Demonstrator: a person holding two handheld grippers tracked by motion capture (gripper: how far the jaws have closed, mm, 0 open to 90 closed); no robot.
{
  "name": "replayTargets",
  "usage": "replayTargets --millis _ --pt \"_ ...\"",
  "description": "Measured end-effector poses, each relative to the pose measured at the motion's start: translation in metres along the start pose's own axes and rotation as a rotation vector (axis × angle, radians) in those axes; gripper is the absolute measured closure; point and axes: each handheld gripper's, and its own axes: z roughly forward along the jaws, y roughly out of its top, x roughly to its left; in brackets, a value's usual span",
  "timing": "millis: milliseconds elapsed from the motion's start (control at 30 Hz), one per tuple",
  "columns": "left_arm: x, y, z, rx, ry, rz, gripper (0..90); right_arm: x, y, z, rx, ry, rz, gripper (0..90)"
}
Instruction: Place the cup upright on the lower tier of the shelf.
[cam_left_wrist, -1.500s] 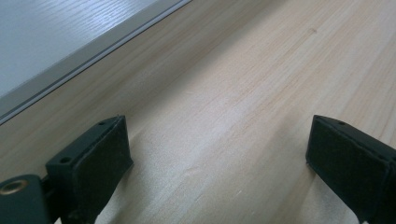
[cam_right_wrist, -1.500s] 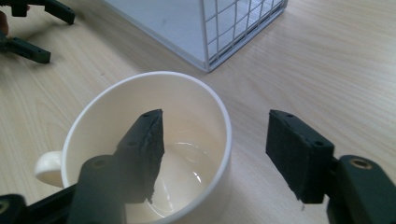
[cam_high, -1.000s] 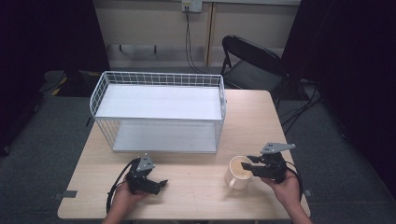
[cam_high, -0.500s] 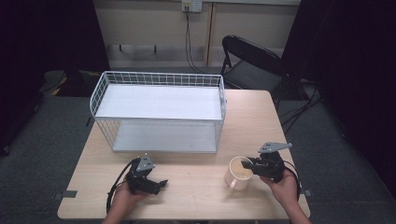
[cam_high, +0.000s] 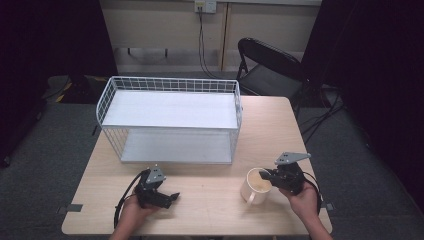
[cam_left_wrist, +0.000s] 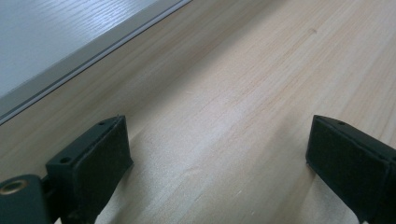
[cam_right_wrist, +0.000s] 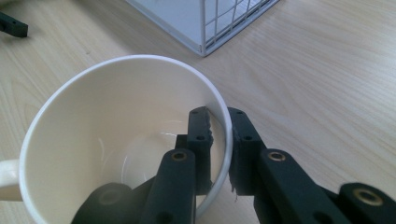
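A cream mug (cam_high: 254, 185) stands upright and empty on the wooden table (cam_high: 210, 200), its handle toward the front. My right gripper (cam_high: 266, 175) is shut on the mug's rim (cam_right_wrist: 229, 140), having just closed: one jaw is inside the wall, the other outside. In the right gripper view the mug (cam_right_wrist: 112, 140) sits close under the camera, handle at the left edge. My left gripper (cam_high: 172, 197) rests low on the table at the front left, jaws wide open, with bare wood (cam_left_wrist: 219, 135) between the pads.
A white wire basket rack (cam_high: 170, 120) with two shelves stands across the middle of the table; its corner (cam_right_wrist: 205, 46) lies just beyond the mug. A black chair (cam_high: 270, 65) stands behind the table. Table edges run close to both hands.
The right gripper's jaws have closed onto the mug's rim. Both hands stay where they were, and the mug has not moved.
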Motion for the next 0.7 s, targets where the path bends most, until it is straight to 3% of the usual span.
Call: replayTargets --millis 700 --pt "0.0 0.0 0.0 0.0 0.0 0.0 5.8 0.012 0.021 0.003 -0.035 0.041 0.026 81.7"
